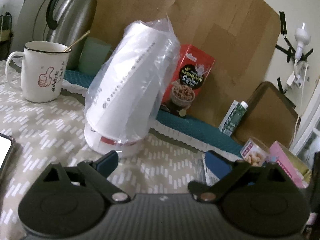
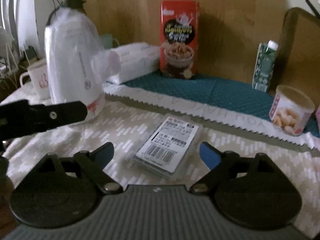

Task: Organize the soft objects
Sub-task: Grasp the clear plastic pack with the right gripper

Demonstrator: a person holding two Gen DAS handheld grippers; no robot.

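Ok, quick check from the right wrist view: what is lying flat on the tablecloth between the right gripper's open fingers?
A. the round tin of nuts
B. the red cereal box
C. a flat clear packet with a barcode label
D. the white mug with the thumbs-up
C: the flat clear packet with a barcode label lies on the patterned tablecloth between the fingers of the right gripper, whose jaws stand wide and touch nothing.
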